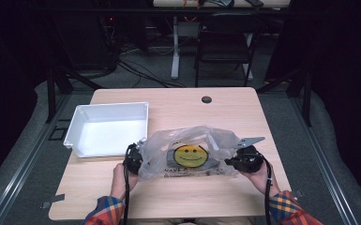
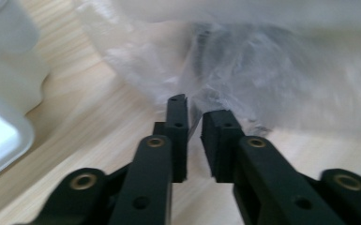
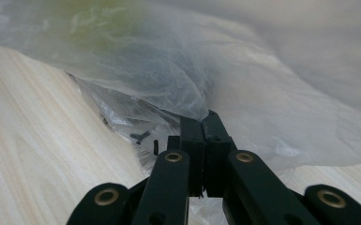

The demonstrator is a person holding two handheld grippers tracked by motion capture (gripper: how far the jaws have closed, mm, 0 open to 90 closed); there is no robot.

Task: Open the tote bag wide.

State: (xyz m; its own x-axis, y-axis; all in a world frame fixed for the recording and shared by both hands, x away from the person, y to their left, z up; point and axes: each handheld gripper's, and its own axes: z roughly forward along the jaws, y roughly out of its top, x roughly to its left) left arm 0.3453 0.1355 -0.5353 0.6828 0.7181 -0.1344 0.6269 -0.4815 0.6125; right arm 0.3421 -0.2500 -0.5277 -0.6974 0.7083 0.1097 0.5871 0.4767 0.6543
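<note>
A clear crinkled plastic bag (image 1: 190, 140) printed with a yellow smiley face (image 1: 191, 155) lies puffed up on the wooden table (image 1: 183, 101), near the front. My left gripper (image 1: 138, 160) sits at the bag's left edge. In the left gripper view its jaws (image 2: 197, 105) stand a narrow gap apart, with the bag film (image 2: 262, 70) just at their tips and not pinched. At the bag's right edge is my right gripper (image 1: 232, 162). Its jaws (image 3: 205, 117) are shut together on a fold of the bag film (image 3: 169, 70).
An empty white plastic bin (image 1: 77, 124) stands to the left of the bag, close to my left gripper, and its corner (image 2: 0, 136) is in the left gripper view. A cable hole (image 1: 206, 99) is at the table's far edge. A chair (image 1: 225, 42) stands beyond the table.
</note>
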